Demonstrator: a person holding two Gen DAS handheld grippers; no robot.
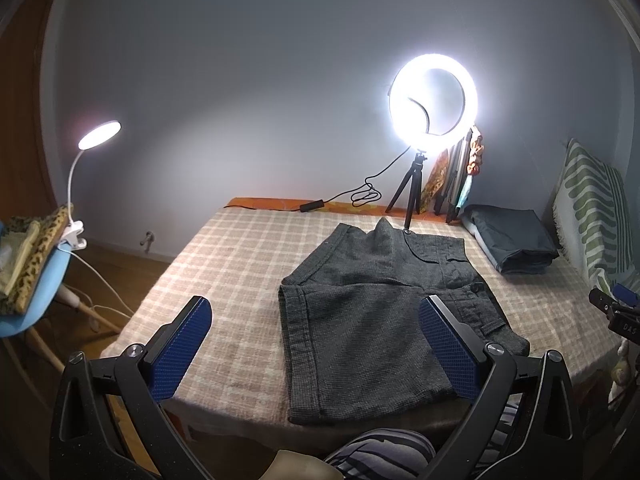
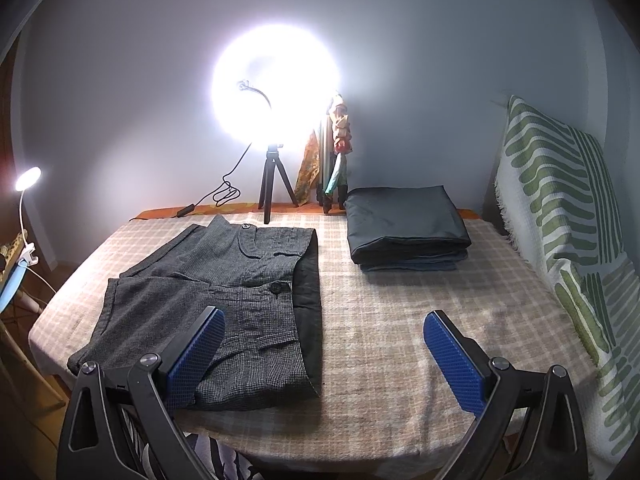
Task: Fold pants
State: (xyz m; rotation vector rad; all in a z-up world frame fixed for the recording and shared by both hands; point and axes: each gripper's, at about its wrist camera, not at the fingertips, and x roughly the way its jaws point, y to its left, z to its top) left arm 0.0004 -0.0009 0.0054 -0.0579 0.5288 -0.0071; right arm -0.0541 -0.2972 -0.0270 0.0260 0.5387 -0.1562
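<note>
Checked bedspread (image 2: 380, 320), folded pants (image 1: 360, 320) (grey), both grippers hovering above, jaws spread.

Domestic bedroom. Landmark: a bed (image 2: 400, 320) under a checked cover, set against a plain wall. At its far edge stands a lit ring light (image 1: 434, 100) on a tripod; a folded dark garment stack (image 2: 404, 228) lies on it; a patterned cushion (image 2: 560, 220) leans alongside; a clip lamp (image 1: 98, 134) on a blue chair (image 1: 36, 288) stands beside it.
</note>
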